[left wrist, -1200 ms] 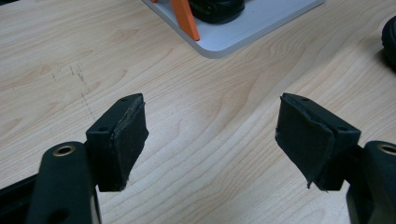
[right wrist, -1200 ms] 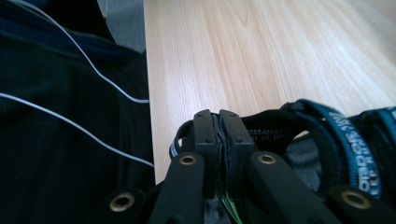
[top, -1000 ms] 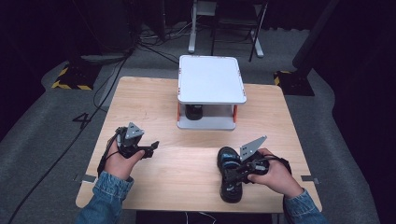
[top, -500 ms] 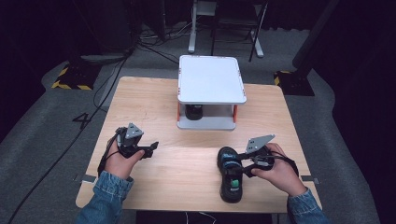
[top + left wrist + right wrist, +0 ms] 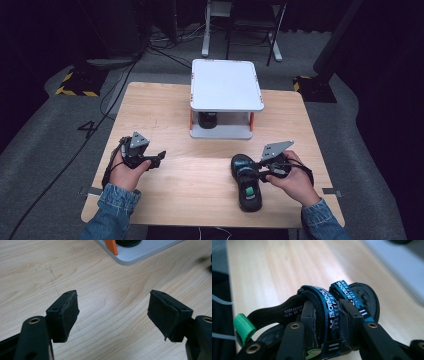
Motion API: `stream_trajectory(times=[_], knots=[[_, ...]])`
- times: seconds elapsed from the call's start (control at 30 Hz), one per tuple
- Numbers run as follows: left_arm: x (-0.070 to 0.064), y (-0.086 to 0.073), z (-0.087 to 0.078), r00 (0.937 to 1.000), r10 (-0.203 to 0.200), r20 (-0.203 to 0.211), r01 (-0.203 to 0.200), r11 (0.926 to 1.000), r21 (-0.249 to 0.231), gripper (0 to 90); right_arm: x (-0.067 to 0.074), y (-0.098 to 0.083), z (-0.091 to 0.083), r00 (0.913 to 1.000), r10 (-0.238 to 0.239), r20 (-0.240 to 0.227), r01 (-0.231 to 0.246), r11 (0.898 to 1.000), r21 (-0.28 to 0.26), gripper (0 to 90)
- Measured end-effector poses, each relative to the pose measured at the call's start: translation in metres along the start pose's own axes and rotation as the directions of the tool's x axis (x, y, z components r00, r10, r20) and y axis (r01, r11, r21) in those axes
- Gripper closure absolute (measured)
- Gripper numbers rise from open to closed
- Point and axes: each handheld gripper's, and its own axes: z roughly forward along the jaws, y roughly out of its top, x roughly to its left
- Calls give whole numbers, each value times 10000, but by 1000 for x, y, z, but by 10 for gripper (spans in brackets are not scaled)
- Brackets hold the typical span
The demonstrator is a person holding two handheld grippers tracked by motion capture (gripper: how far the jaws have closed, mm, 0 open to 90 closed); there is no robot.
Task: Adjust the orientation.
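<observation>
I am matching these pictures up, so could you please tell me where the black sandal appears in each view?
High view: sandal, lower right on the table.
Left gripper view: not in it.
Right gripper view: sandal, centre, strap between the jaws.
Shared landmark: white shelf.

Wooden table with a two-tier white stand

The stand sits at the table's twelve o'clock edge on orange posts; a dark object rests on its lower shelf. Chair legs stand beyond, hazard tape at ten o'clock.
</observation>
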Motion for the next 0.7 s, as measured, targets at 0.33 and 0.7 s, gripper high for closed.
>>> stream_trajectory(times=[0.33, 0.7], knots=[[9, -18, -17, 9976, -497, -492, 494, 9988, -69, 254, -32, 23, 9, 9852, 352, 1679, -29, 9820, -1887, 674], [14, -38, -36, 9899, -972, -1033, 984, 9951, 58, 256, -75, 32, 47, 9626, -720, 2613, 1244, 9739, -1897, 674]])
